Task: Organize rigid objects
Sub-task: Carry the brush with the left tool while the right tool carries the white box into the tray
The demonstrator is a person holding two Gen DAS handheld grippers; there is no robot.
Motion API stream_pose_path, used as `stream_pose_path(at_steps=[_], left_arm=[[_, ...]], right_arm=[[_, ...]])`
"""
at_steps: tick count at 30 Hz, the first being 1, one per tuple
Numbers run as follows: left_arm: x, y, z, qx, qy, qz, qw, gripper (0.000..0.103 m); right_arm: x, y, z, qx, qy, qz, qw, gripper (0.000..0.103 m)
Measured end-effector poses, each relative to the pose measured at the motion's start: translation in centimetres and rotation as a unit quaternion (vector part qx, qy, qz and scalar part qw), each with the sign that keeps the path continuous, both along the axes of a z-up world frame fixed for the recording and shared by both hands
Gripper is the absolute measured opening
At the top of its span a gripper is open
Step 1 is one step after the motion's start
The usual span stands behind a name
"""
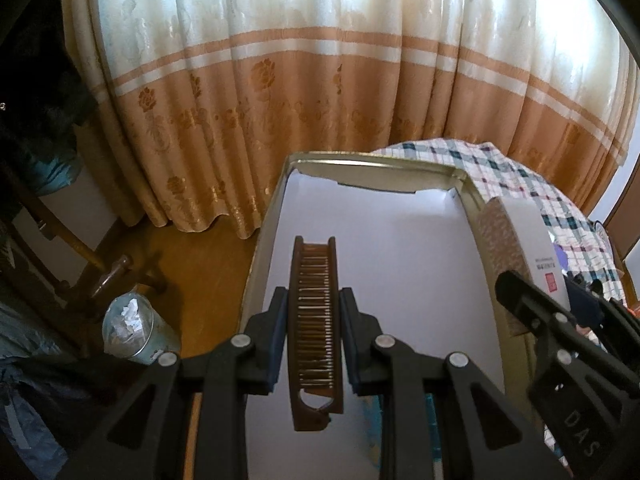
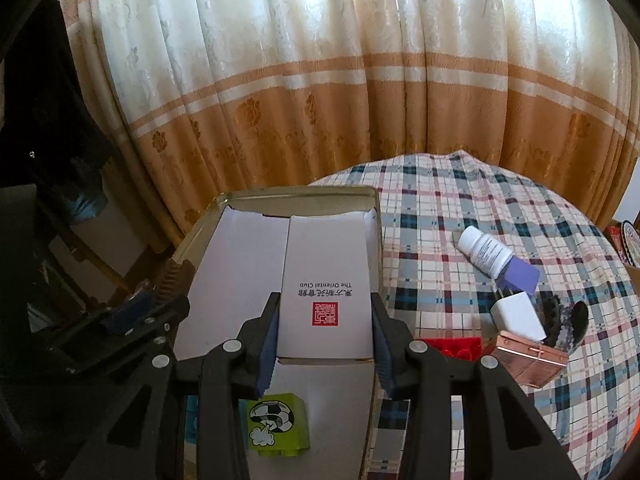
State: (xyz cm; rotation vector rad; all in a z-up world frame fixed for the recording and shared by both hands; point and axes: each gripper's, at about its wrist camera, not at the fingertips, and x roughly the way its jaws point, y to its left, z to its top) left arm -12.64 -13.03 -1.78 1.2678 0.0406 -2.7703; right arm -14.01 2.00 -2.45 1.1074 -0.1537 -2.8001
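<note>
A brown folding comb (image 1: 315, 332) is pinched between the pressed-together fingers of the left gripper (image 1: 314, 300) and is held above the white-lined floor of the open tin box (image 1: 470, 200), toward the box's left wall. A white carton printed "The Oriental Club" (image 2: 326, 280) is clamped by its two sides in the right gripper (image 2: 324, 320) and is held over the box's right half, just beside the right wall. Neither item can be judged as set down yet.

Inside the box, at its near end, a green toy brick with a football print (image 2: 278, 424) is already lying, so the sorting is judged to be under way but early.

On the plaid tablecloth (image 2: 440, 208), to the right of the box, several things are still left out: a white pill bottle (image 2: 482, 252), a purple block (image 2: 518, 278), a white cube (image 2: 518, 316), a copper-coloured case (image 2: 528, 362), a red brick (image 2: 452, 346) and a dark hair clip (image 2: 568, 320). These are judged to be the remaining work.
</note>
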Motion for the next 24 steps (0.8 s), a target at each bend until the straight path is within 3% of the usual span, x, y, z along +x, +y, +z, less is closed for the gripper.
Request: stream_pose_path(at_steps=[14, 24], left_arm=[[-0.5, -0.3, -1.4, -0.023, -0.026, 0.013, 0.9993, 0.024], [-0.8, -0.2, -1.7, -0.035, -0.034, 0.017, 0.9987, 0.024]], right_arm=[[-0.5, -0.3, -1.0, 0.001, -0.011, 0.006, 1.0, 0.044], [-1.2, 0.0, -1.5, -0.03, -0.017, 0.028, 0.999, 0.044]])
